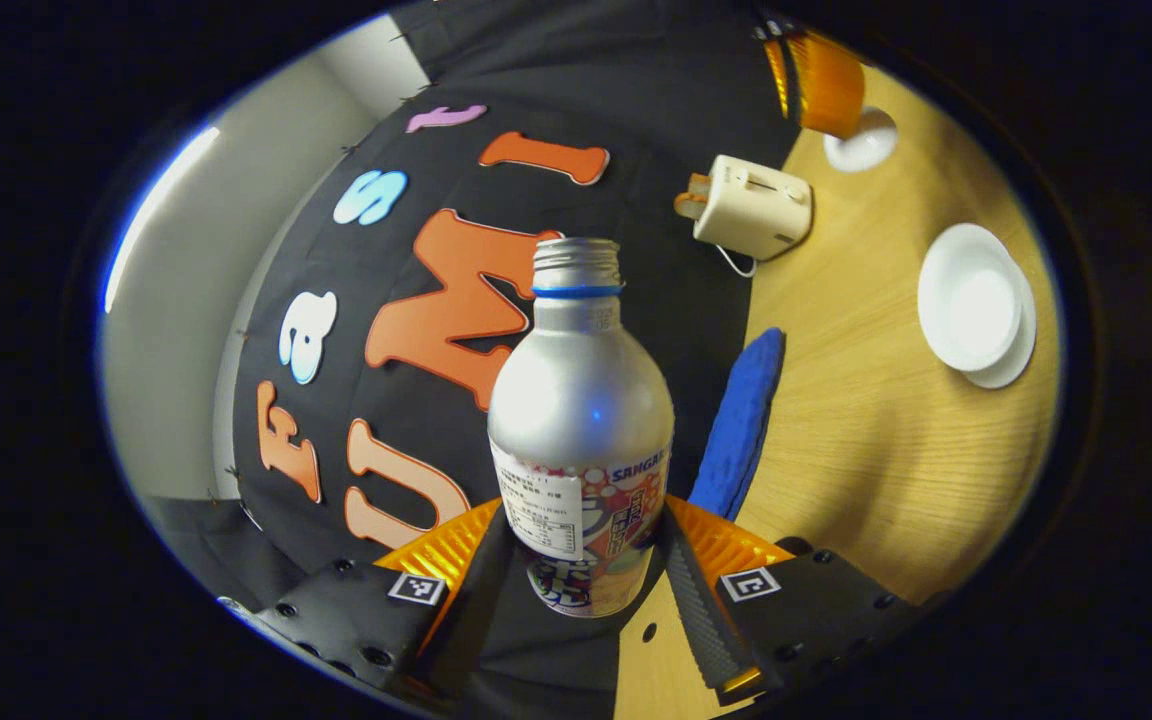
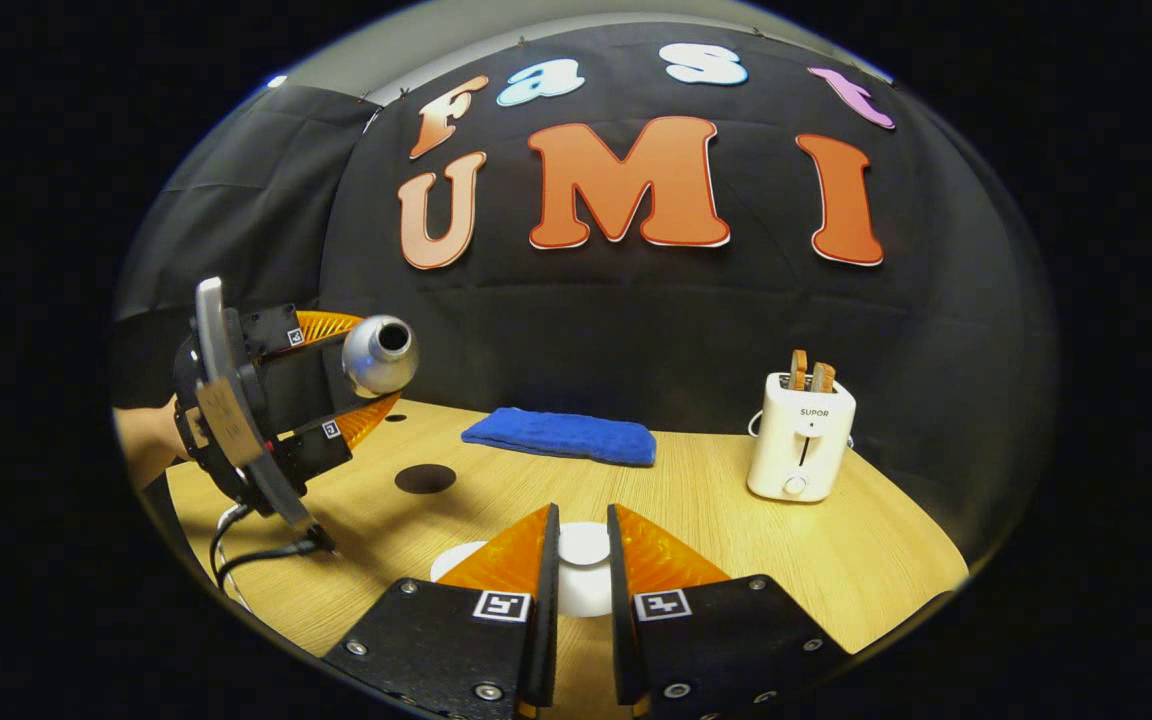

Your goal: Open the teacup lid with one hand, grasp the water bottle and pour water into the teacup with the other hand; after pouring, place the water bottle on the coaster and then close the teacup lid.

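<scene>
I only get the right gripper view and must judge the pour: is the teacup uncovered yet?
Observer: Yes. The left gripper view shows the teacup open on its saucer, apart from the teacup lid.
Operator: How is the bottle gripped?
Observer: The left hand-held gripper has both fingers on the water bottle at its labelled lower part.
Operator: Is the mouth over the cup?
Observer: No. In that view the cup lies well right of the bottle, beyond the blue cloth.
</scene>
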`<state>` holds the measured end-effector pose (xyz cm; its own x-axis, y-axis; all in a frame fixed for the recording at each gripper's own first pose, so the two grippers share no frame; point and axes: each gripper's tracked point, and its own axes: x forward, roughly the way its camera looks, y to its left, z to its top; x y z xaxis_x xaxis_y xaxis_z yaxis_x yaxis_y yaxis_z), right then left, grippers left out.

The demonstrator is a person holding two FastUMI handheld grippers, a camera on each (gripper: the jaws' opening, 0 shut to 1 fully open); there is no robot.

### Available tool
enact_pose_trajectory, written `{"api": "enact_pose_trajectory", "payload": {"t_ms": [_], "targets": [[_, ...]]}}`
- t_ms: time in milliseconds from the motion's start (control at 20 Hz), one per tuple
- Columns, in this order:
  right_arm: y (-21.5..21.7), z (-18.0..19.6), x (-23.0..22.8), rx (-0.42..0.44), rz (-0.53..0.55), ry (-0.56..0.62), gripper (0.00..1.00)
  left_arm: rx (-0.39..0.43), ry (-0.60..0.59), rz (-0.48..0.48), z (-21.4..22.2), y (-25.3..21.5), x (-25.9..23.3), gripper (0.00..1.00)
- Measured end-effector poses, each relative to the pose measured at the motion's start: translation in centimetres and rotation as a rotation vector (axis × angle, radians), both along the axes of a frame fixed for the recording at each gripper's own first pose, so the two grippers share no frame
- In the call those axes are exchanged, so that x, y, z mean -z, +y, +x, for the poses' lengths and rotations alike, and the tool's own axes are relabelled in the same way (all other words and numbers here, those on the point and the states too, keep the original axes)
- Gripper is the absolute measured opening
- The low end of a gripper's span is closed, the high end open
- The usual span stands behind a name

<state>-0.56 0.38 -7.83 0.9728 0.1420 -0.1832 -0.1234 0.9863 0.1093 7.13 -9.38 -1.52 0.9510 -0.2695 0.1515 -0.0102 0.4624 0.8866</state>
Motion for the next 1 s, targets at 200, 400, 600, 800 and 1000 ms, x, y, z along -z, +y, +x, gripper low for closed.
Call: {"api": "enact_pose_trajectory", "payload": {"t_ms": [200,400,600,800,1000], "targets": [[1.2,0.8,-0.4,-0.025,-0.012,0.001,0.24,0.004,0.001,-0.258,1.3,2.1,-1.9,0.84],[2.2,1.7,-1.1,-0.036,-0.002,-0.01,0.23,0.042,0.026,-0.495,2.0,3.5,-2.9,0.84],[2.9,2.3,-0.9,-0.043,-0.017,-0.003,0.24,0.06,0.099,-0.733,2.4,3.9,-2.1,0.84],[3.2,2.8,-0.9,-0.046,-0.008,0.001,0.23,0.031,0.247,-0.955,4.4,3.8,0.5,0.84],[3.3,3.0,-0.9,-0.057,-0.016,0.006,0.24,-0.019,0.355,-1.043,5.4,3.4,3.4,0.8]]}}
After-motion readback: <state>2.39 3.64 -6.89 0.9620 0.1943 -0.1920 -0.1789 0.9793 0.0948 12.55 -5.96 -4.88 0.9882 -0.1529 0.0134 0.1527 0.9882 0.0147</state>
